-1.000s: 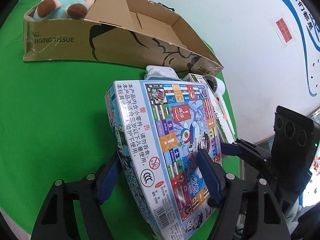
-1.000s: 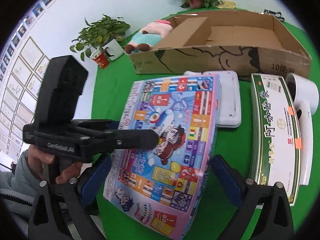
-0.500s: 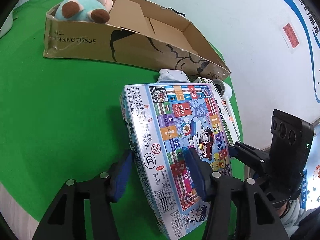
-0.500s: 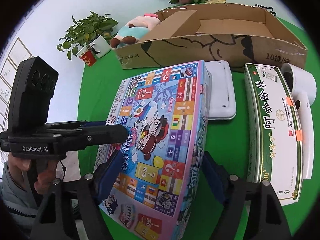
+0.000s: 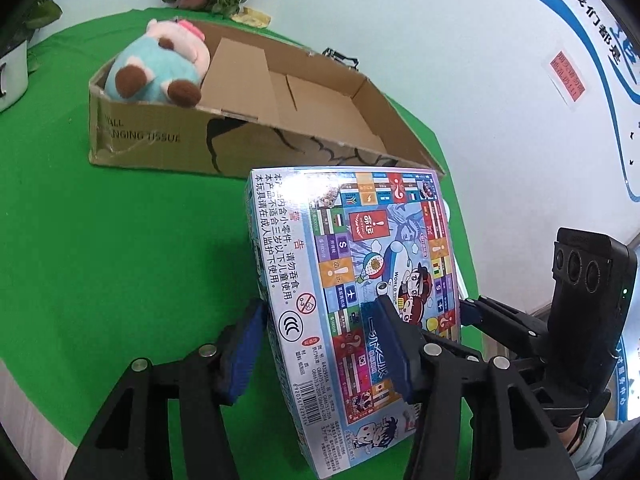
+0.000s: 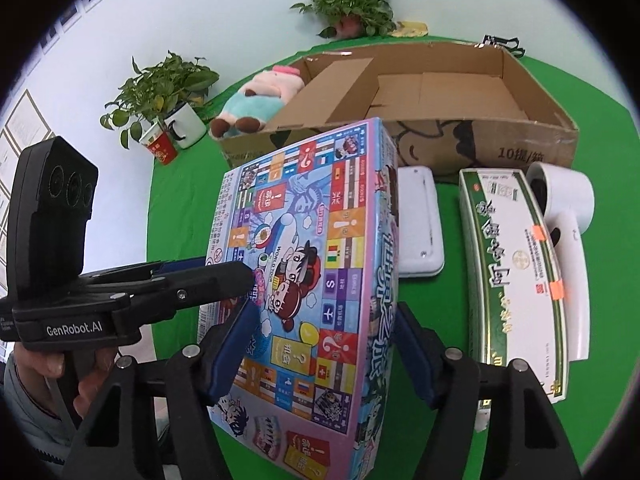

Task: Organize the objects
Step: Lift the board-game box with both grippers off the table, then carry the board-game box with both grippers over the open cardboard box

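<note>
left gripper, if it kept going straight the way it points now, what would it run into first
The left gripper already straddles the board game box, so that comes first. Beyond it, probably the near wall of the cardboard box, though depth is unclear.

game box (image 5: 360, 280) tilted up off cloth | right gripper (image 6: 320, 354) closing on it

worktop (image 5: 100, 240): round, covered in bright green cloth | wall (image 5: 460, 60): plain white, well lit, blue curved line and dark writing at upper right | red notice (image 5: 568, 80): stuck on wall, right side | potted plants (image 6: 352, 4): leafy green, top middle and upper left | framed papers (image 6: 24, 120): rows on left wall
</note>
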{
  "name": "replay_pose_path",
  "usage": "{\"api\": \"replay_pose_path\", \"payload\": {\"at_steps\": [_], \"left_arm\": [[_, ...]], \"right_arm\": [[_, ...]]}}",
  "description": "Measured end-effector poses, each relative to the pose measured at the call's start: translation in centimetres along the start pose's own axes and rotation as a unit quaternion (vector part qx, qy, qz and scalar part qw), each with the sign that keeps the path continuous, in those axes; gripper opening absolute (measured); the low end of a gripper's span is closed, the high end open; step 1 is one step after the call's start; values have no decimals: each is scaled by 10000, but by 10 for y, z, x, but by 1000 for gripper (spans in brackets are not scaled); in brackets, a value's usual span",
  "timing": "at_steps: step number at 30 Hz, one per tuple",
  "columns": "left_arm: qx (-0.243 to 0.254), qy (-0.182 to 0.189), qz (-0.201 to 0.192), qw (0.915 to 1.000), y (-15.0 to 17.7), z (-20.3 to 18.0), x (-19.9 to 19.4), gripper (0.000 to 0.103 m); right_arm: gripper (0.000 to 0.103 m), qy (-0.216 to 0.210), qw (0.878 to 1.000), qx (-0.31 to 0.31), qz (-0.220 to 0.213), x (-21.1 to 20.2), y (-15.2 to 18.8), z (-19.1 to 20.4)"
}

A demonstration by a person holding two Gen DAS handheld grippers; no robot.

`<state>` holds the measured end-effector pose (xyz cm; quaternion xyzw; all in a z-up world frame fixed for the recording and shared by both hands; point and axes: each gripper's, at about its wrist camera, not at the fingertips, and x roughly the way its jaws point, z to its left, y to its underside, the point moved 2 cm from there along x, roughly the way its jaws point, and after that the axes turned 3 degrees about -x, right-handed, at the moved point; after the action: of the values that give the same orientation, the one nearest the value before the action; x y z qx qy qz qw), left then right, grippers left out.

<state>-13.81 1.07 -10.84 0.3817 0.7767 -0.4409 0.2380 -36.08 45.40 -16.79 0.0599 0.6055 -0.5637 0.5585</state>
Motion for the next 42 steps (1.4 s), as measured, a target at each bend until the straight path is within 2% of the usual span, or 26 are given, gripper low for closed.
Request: {"api": "replay_pose_path", "payload": {"at_steps": [12, 19, 30, 35, 42], "left_arm": [[339, -255, -548, 9976, -24, -18, -25, 51], [563, -334, -938, 9934, -51, -38, -43, 51], [875, -364, -1440, 9850, -132, -67, -58, 51], [941, -298, -1442, 9846, -168, -70, -45, 51], [901, -372, -1279, 9870, -221, -58, -6, 51]], "right_arm": [[64, -98, 9992, 65, -378, -5, -25, -1], [64, -109, 9974, 2, -717, -19, -52, -3], [64, -91, 9918, -208, -1261, -34, -121, -18], [64, -21, 9921, -215, -1232, -24, -152, -34], [64, -88, 9947, -171, -1012, 6, -184, -58]]}}
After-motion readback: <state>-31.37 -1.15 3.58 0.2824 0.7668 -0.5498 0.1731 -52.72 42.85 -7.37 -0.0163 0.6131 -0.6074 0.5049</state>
